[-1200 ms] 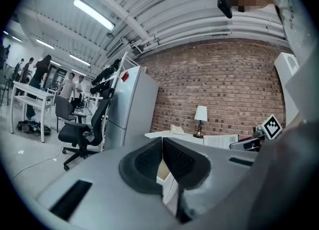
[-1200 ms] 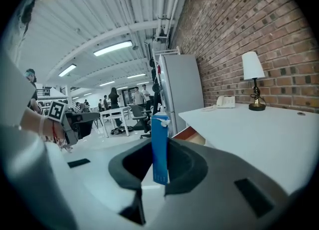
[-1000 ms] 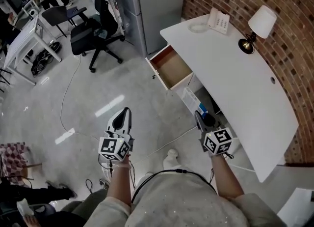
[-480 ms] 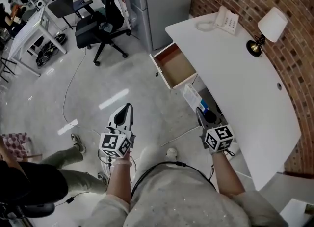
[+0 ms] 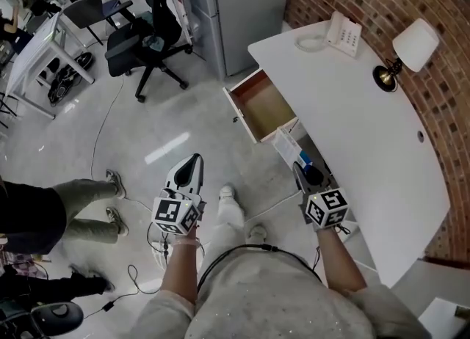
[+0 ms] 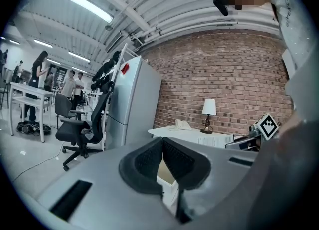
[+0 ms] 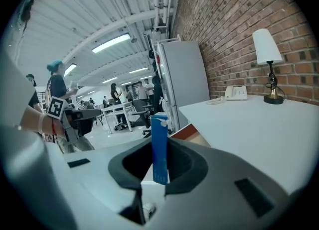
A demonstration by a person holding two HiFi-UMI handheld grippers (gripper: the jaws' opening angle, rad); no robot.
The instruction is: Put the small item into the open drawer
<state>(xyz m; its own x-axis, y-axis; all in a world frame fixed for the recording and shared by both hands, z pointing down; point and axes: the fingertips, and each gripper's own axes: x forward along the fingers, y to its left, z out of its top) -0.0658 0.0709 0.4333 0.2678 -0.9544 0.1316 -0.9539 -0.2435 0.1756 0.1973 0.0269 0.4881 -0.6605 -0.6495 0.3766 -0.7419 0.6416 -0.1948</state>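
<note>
My right gripper [image 7: 159, 162] is shut on a small flat blue item [image 7: 159, 147] that stands upright between its pads. In the head view that gripper [image 5: 301, 172] is beside the white desk's [image 5: 367, 110] front edge, with the blue item [image 5: 302, 161] at its tip, short of the open drawer [image 5: 262, 105]. The drawer is pulled out from the desk and its wooden bottom looks bare. My left gripper [image 5: 192, 169] hangs over the floor to the left, jaws shut with nothing in them [image 6: 162, 162].
A telephone [image 5: 345, 35] and a lamp [image 5: 404, 51] stand on the desk by the brick wall. A grey cabinet [image 5: 235, 7] and an office chair [image 5: 143, 44] are beyond the drawer. Another person's legs [image 5: 88, 202] are at the left, and cables [image 5: 110, 121] lie on the floor.
The view has drawn slightly closer to the desk. The other person's legs have moved further into view at the left. Both grippers keep their places and the blue item stays held.
</note>
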